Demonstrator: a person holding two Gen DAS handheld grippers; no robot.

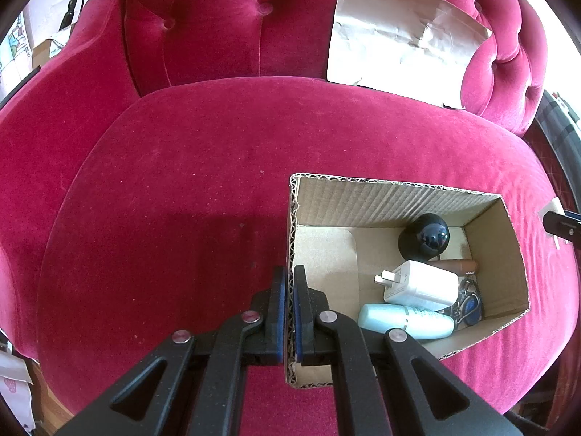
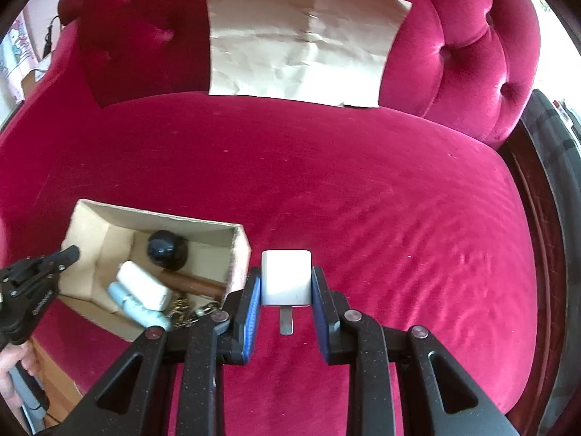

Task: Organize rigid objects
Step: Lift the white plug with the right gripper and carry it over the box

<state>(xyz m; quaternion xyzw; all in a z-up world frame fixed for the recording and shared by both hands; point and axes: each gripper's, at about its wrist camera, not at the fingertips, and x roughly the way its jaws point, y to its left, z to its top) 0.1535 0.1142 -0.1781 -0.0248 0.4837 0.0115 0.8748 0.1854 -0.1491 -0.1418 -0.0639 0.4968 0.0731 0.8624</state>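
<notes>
- The left tool (image 1: 288, 312) was clamped on the near-left wall of the open brown corrugated cardboard box (image 1: 399, 196), one blue pad outside the wall and one inside.
- The right tool (image 2: 287, 290) was clamped on a small white square plug charger (image 2: 287, 276), its blue pads pressed to the two sides and the metal prong pointing back toward the camera.
- The charger hung above the crimson velvet sofa seat (image 2: 399, 218), just right of the box.
- Inside the box lay a glossy black ball-shaped object (image 1: 425, 239), a bigger white plug adapter (image 1: 421, 285), a pale blue cylindrical bottle (image 1: 403, 321), a brown stick-shaped item (image 1: 461, 266) and a bunch of keys (image 1: 470, 303).
- A creased brown paper sheet (image 2: 301, 40) leaned against the tufted backrest.
- A person's hand (image 2: 14, 374) showed at the lower left of the right wrist view.
</notes>
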